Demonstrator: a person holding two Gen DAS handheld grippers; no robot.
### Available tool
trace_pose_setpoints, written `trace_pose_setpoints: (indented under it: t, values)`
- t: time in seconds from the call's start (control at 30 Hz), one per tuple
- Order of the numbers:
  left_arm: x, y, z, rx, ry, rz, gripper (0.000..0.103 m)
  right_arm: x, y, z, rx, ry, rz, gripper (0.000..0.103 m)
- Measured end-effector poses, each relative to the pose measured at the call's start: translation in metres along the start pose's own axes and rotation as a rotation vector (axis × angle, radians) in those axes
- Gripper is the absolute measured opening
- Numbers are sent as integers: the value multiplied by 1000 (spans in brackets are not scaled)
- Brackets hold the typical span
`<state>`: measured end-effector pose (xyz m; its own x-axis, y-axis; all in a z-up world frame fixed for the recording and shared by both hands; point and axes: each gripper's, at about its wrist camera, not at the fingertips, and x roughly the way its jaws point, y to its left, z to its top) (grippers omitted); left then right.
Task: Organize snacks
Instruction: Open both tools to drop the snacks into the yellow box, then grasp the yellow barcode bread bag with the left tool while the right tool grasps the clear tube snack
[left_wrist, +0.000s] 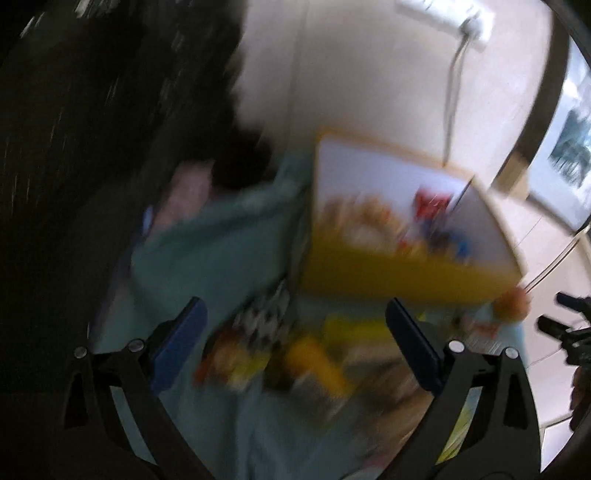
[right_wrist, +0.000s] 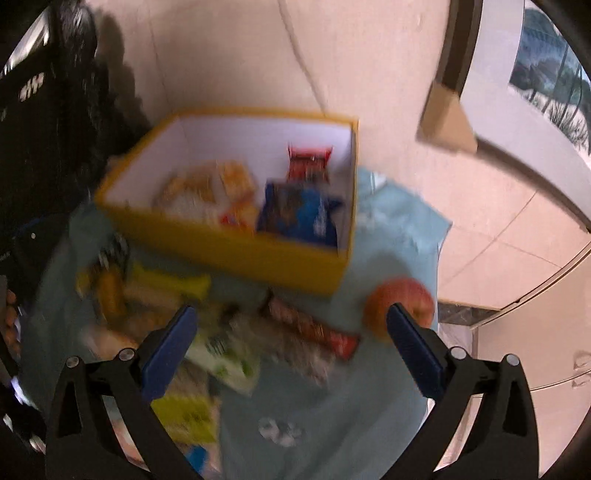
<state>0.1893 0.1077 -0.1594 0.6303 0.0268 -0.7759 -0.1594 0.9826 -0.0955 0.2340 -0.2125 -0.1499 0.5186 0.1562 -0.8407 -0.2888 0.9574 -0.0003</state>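
Both the left gripper (left_wrist: 295, 347) and right gripper (right_wrist: 291, 350) had jaws spread wide, empty; loose snack packets (right_wrist: 236, 354) and an apple (right_wrist: 400, 306) lay just before the yellow box (right_wrist: 236, 258), which already held several; sorting seemed partly done.

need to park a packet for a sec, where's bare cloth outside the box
Bare blue cloth lies right of the yellow box, above the apple, and near the front edge below the red bar. Left of that, the loose snack pile crowds the cloth. Both claws are open and empty.
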Motion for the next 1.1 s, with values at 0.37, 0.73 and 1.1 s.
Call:
trace_pose_setpoints:
  t: [0.37,0.73,1.1]
  values:
    - [46,-45,-56,267,105,87,99,52,14,-50,-168,109,-77,89]
    - [107,-19,-58,-30,272,-16,101,92,32,-38,-280,122,-56,89]
    - [75,2,-79,71,223,-49,41,67,24,-64,-81,227,177,34]
